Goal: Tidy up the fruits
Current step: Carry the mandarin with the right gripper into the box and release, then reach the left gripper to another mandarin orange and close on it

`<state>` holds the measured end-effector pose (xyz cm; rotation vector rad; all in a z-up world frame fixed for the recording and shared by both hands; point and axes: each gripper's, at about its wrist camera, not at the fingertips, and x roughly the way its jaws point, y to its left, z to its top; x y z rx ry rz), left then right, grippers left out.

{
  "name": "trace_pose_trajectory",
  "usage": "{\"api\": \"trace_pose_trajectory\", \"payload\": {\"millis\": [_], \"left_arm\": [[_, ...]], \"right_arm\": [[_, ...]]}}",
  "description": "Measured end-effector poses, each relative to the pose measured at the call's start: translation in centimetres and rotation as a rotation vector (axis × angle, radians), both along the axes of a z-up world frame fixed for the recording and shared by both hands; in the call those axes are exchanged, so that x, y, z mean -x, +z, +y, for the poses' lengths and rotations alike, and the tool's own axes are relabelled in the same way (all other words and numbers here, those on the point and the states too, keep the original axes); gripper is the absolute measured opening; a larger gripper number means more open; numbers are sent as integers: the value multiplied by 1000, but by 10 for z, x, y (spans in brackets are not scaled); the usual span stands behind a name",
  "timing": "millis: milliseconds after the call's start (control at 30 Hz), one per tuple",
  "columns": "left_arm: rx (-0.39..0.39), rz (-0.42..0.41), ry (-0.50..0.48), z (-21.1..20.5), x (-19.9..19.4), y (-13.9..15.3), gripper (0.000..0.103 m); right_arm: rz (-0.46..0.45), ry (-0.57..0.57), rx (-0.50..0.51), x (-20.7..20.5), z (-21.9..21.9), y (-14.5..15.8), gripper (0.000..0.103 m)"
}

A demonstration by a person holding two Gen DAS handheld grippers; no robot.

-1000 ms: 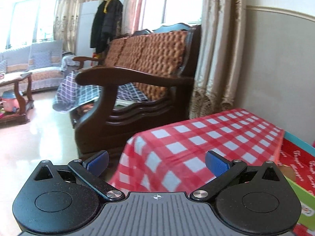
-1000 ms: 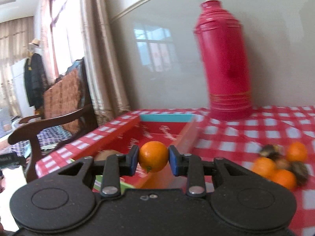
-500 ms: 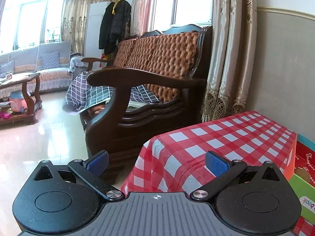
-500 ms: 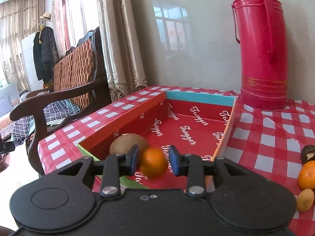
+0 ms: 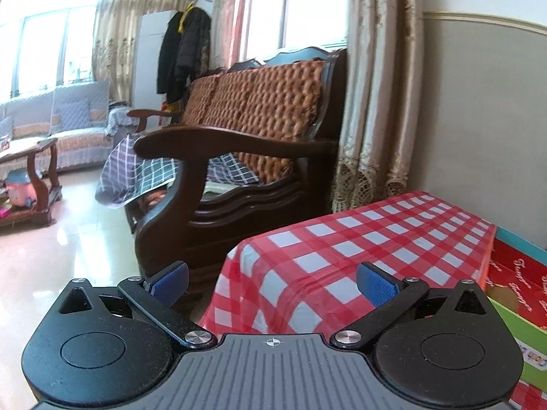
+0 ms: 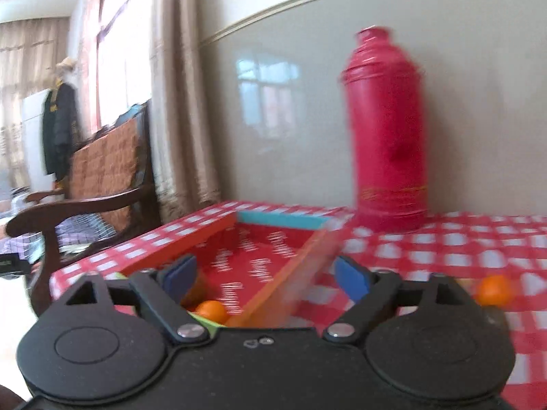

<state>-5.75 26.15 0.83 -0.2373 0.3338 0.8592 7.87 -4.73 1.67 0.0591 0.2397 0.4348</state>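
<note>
The tablecloth (image 5: 359, 239) is red-and-white check. The box (image 6: 259, 256) is red inside with white lettering, one wall turquoise, and holds an orange fruit (image 6: 212, 309). The flask (image 6: 386, 136) appears plain crimson, though blurred.

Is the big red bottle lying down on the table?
No, the big red bottle stands upright on the checked tablecloth, next to the wall.

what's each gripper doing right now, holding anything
left gripper: open, holding nothing.
right gripper: jaws just opened, holding nothing; orange lies in the box.
</note>
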Motion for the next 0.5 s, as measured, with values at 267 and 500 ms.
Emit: {"api": "trace_pose_trajectory", "payload": {"millis": [267,500], "left_arm": [[-141,3,-151,-56,-15,11,103],[-277,32,-379,-119,-34,18,103]], "right_arm": [[-3,-294,13,8,-68,-7,97],[116,-516,-93,7,-137,-12,97]]}}
